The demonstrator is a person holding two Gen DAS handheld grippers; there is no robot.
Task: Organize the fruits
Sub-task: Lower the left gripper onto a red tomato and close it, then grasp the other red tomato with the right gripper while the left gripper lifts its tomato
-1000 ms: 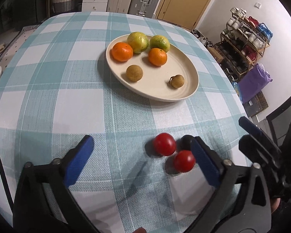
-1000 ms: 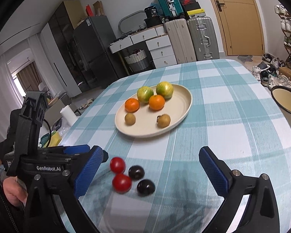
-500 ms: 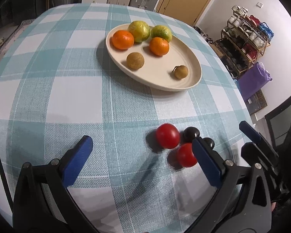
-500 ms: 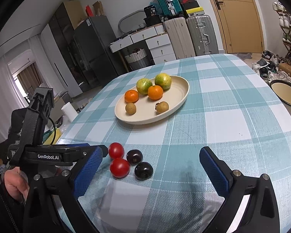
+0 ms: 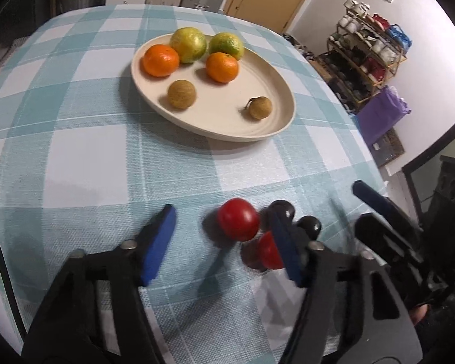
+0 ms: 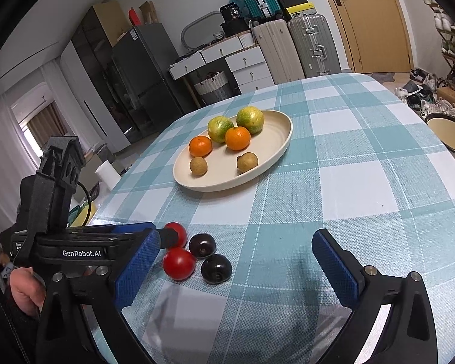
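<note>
Two red tomatoes and two dark plums lie together on the checked cloth near the table's front edge. My left gripper [image 5: 221,212] is closing, and the upper red tomato [image 5: 238,223] sits between its jaws, close to the right-hand one. Its pads do not press on the tomato. That jaw half hides the second tomato [image 5: 268,253]; the plums [image 5: 280,209] lie just beyond. My right gripper [image 6: 236,236] stands open over the same cluster, around a plum [image 6: 201,244], touching nothing. The cream plate [image 5: 285,121] holds oranges, green citrus and two small brown fruits.
A black-rimmed bowl [image 6: 449,133] sits at the table's right edge. A person's hand [image 6: 24,291] holds the left gripper's handle. The table's edge runs close behind the cluster on the left. Bare cloth stretches between the cluster and the plate.
The left gripper's jaws have narrowed sharply and now flank the upper red tomato. It has tipped slightly toward the fruit cluster. The right gripper has hardly moved.
</note>
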